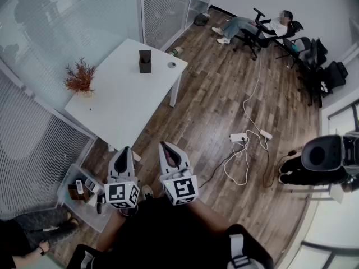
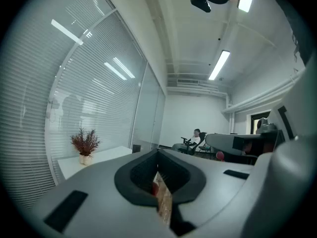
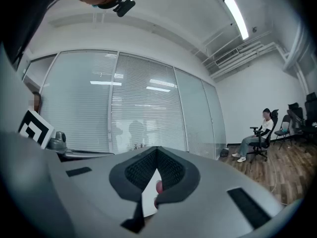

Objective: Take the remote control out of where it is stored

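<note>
A dark upright holder (image 1: 145,60) stands on the white table (image 1: 123,102); I cannot tell whether a remote sits in it. The holder also shows small in the left gripper view (image 2: 135,148), far ahead. My left gripper (image 1: 124,149) and right gripper (image 1: 164,145) hang side by side over the wood floor, short of the table's near corner, both pointing toward it. In the left gripper view the left gripper (image 2: 158,153) has its jaws pressed together with nothing between them. The right gripper (image 3: 157,150) is likewise shut and empty.
A dried red plant (image 1: 80,76) and a small round object (image 1: 172,64) sit on the table. A clear bin (image 1: 71,202) with small items lies at lower left. White cables and power strips (image 1: 245,144) trail across the floor. A person sits in a chair (image 1: 263,29). Glass walls flank the table.
</note>
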### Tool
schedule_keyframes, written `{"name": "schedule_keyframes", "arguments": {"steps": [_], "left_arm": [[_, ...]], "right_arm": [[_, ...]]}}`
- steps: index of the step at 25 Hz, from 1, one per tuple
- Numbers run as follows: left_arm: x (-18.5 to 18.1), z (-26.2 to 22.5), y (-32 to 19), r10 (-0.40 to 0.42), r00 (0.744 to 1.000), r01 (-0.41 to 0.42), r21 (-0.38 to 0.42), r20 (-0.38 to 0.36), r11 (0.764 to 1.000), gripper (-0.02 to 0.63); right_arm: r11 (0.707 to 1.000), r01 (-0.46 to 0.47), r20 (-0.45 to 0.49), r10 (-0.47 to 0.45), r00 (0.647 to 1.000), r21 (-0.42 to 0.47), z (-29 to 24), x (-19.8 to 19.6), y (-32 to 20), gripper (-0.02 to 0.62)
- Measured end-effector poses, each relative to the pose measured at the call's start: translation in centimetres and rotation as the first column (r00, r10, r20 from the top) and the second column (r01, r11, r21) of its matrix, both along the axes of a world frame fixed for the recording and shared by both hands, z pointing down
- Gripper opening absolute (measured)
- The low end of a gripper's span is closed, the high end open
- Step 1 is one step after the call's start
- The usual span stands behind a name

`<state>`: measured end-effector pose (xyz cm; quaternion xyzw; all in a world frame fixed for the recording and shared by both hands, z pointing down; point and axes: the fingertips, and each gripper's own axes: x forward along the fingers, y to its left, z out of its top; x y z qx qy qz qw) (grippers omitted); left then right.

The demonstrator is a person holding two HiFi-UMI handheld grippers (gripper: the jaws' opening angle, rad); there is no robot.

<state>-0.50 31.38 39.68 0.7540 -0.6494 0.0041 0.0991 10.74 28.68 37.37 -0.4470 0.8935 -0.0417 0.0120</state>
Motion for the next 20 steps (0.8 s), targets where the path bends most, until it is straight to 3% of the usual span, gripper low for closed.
{"name": "schedule_keyframes", "arguments": {"steps": [20], "left_arm": [[3.0,1.3,-0.8,-0.005,1.000,0.005,-0.021,-0.003,1.000,-0.003]], "right_arm": [[1.000,0.020,-0.012,-0.020,1.000,-0.010,1.3,2.5,-0.3,0.002]]}}
